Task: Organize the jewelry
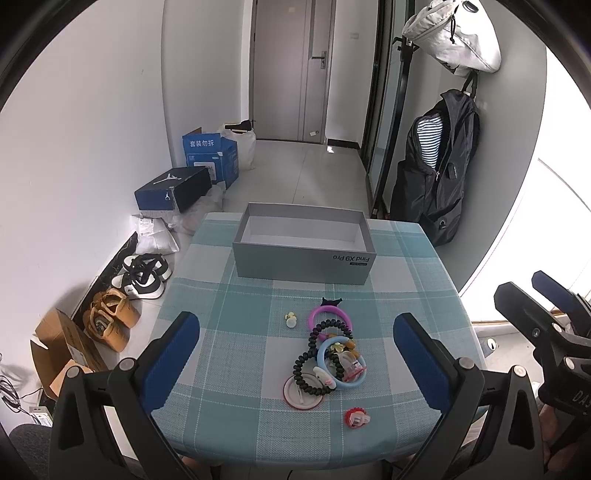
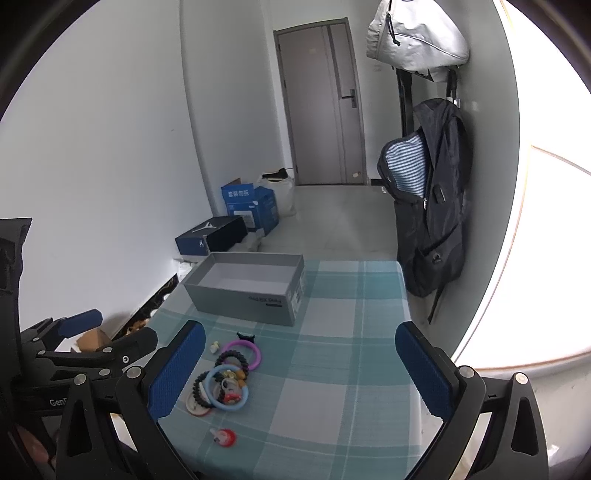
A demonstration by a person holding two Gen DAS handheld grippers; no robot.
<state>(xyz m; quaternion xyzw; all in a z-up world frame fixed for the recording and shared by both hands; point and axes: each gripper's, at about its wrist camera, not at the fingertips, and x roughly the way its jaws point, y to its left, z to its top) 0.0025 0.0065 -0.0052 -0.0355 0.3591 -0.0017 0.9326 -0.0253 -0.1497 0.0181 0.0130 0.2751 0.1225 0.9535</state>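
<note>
Two tools hang over the near edge of a counter point(image 1: 406, 251) spread with a teal plaid cloth. Going left to right: shoes point(image 1: 142, 275) and a cardboard box point(image 1: 62, 347) lie on the floor by the left wall, with a black shoebox point(image 1: 173, 188) and a blue carton point(image 1: 210, 155) farther off.

The left tool point(image 1: 295, 354) is released, its blue pads wide apart with nothing between them, above the near part of the counter. Ahead of it lies the jewelry, all loose on the cloth, near the middle and toward the near side. A small pale charm point(image 1: 291, 319) sits farthest left. Just right of it is a pink ring point(image 1: 330, 317) with a small black piece point(image 1: 331, 301) at its far edge. A black coil band point(image 1: 314, 362) overlaps the pink ring and a blue ring point(image 1: 341, 363), which holds several small clips in a heap. A red-rimmed disc point(image 1: 301, 393) lies under the near end of the coil. A red clip point(image 1: 356, 417) lies apart, nearest the edge.

Beyond them, a grey box point(image 1: 303, 243) stands open at the far side of the counter, its inside bare.

The right tool point(image 2: 299, 369) is likewise released, pads spread over the near right part of the cloth, with the jewelry to its left. A dark backpack point(image 1: 436, 166) hangs on the right wall below a white bag point(image 1: 454, 33).
</note>
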